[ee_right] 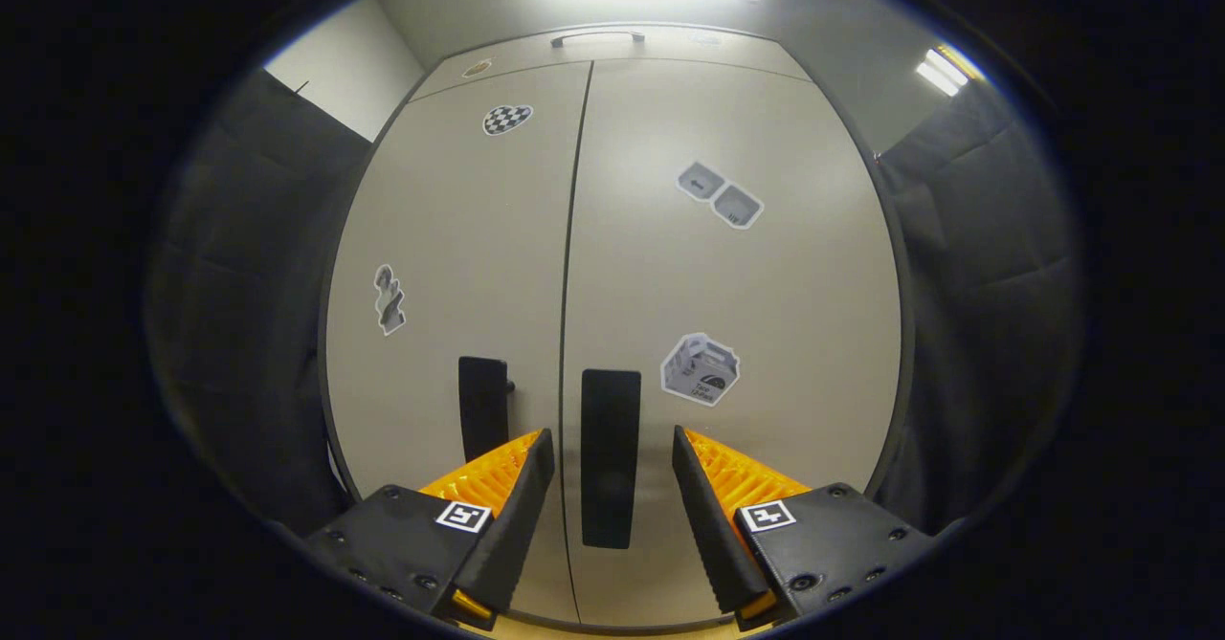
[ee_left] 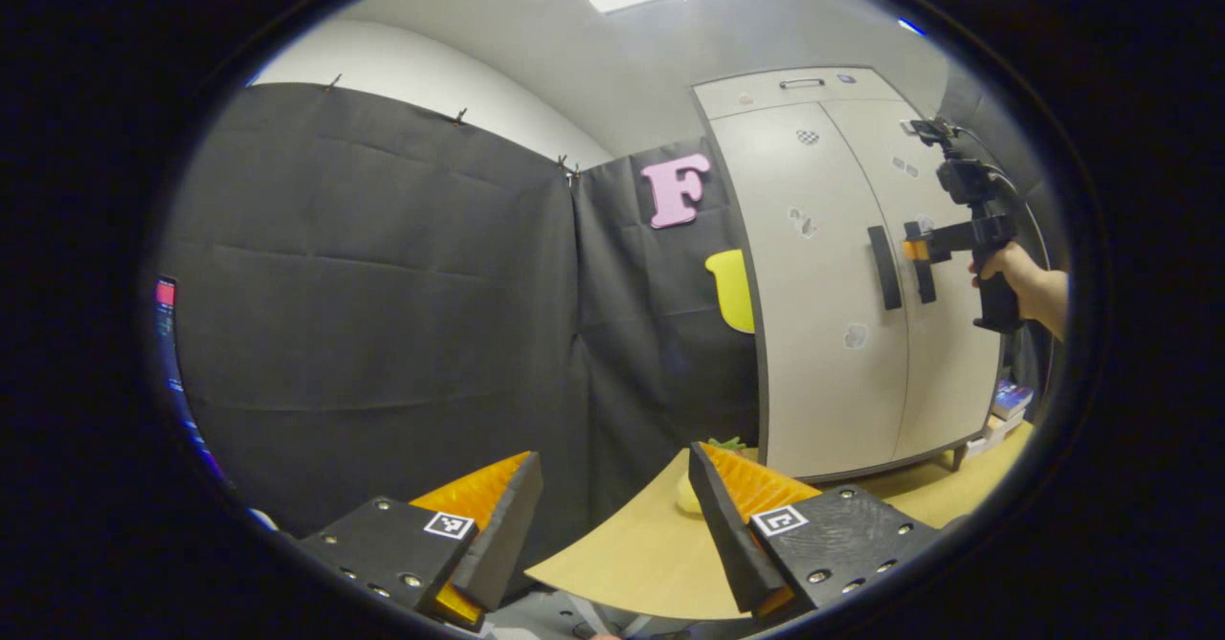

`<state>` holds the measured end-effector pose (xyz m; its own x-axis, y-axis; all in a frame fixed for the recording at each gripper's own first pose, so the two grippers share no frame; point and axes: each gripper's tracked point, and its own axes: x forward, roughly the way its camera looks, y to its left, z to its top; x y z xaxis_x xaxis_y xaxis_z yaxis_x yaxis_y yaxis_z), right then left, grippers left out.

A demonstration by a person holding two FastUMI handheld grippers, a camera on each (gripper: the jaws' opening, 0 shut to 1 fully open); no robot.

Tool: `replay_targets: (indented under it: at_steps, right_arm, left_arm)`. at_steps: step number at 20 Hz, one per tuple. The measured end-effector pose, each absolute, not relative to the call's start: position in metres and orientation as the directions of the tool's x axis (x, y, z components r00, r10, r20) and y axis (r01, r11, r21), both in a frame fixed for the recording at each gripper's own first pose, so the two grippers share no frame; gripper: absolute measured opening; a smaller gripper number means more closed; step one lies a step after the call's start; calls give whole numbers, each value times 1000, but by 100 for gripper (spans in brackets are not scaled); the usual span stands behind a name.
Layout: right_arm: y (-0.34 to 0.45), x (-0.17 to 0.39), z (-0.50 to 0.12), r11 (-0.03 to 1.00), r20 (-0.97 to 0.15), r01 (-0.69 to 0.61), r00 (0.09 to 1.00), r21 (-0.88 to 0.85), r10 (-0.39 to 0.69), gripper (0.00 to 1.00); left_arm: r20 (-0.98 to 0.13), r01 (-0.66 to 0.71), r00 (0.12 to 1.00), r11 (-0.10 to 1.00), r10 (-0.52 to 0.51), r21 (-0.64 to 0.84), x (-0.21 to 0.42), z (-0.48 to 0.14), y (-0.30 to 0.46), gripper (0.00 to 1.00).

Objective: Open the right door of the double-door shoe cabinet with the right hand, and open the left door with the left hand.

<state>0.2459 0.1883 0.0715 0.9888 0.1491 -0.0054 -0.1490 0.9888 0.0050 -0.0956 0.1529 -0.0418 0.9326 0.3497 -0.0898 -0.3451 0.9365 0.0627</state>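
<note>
Looking at my right gripper (ee_right: 608, 473): its jaws are wide apart, and the right door's handle (ee_right: 610, 456) stands in the gap between them — I can't tell if either finger touches it yet.
My left gripper (ee_left: 612, 506): jaws wide apart too, holding nothing, over the near edge of the wooden table (ee_left: 651, 554) and well apart from the cabinet.
Shoe cabinet (ee_left: 842, 276): it stands on the table, off to the right side of the left gripper view — both doors shut.
Doors: two, a left door (ee_right: 450, 267) and a right door (ee_right: 737, 276), with a thin dark line between them.
Handles: two dark upright bars, the left door's handle (ee_right: 483, 408) just beside the other one, plus one small handle (ee_right: 595, 37) on the top panel.
Stickers: I count five on the doors in the right gripper view; their print is too small for me to read.
Other hand: in the left gripper view I see a hand (ee_left: 1014, 272) holding the right gripper at the handles.
</note>
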Motion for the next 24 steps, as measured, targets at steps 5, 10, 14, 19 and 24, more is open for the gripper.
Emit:
replay_targets:
  at_steps: [5,10,14,19,24]
  right_arm:
    - [197,256,55,989,-76,-143,986,35,145,49]
    - [194,260,49,993,-134,-116,984,34,119,36]
    - [194,260,48,983,-164,-181,970,17,181,13]
    - [192,250,49,973,-166,-227,959,39,231,5]
    - [185,223,50,959,-165,-278,944,59,284,7]
  left_arm:
    - [-109,-364,922,928,371,80,-95,-49,163,89]
    - [-97,-348,929,933,356,89,-88,-43,160,89]
    - [-83,-331,938,940,337,82,-83,-38,155,89]
    - [-60,-291,954,955,294,55,-73,-31,140,90]
    - [-47,-246,967,968,249,55,-69,-25,122,89]
